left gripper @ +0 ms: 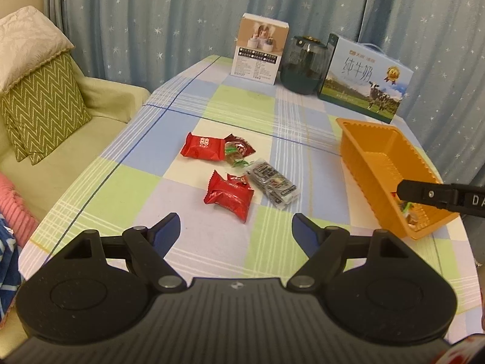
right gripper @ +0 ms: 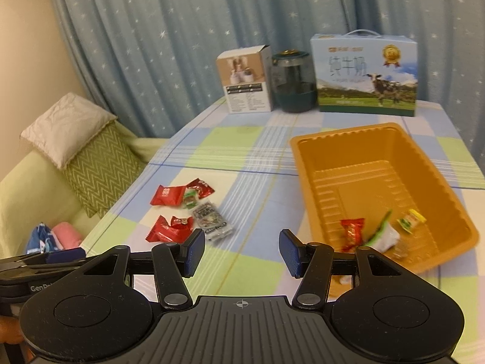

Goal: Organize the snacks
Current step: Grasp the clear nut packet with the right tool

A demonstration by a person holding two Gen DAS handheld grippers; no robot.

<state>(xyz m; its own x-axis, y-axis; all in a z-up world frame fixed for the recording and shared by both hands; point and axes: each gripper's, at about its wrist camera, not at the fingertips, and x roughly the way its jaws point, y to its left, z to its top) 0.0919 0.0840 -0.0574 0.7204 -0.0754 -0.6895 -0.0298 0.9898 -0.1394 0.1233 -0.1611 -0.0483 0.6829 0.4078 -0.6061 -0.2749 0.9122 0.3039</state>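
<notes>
Several wrapped snacks lie mid-table: a red packet (left gripper: 202,147), a dark red one (left gripper: 239,145), a crumpled red packet (left gripper: 229,195) and a grey-black packet (left gripper: 274,183); they also show in the right wrist view (right gripper: 182,209). An orange tray (left gripper: 368,151) (right gripper: 376,163) stands to their right and holds a red candy (right gripper: 351,232), a green-white one (right gripper: 383,236) and a yellow one (right gripper: 410,220). My left gripper (left gripper: 236,232) is open and empty, just short of the crumpled red packet. My right gripper (right gripper: 241,251) is open and empty, left of the tray's near corner.
At the table's back stand a white box (left gripper: 259,50), a dark glass jar (left gripper: 304,65) and a blue milk carton (left gripper: 365,79). A sofa with cushions (left gripper: 42,106) lies left of the checked tablecloth (left gripper: 236,103). The right gripper's finger (left gripper: 424,194) reaches over the tray.
</notes>
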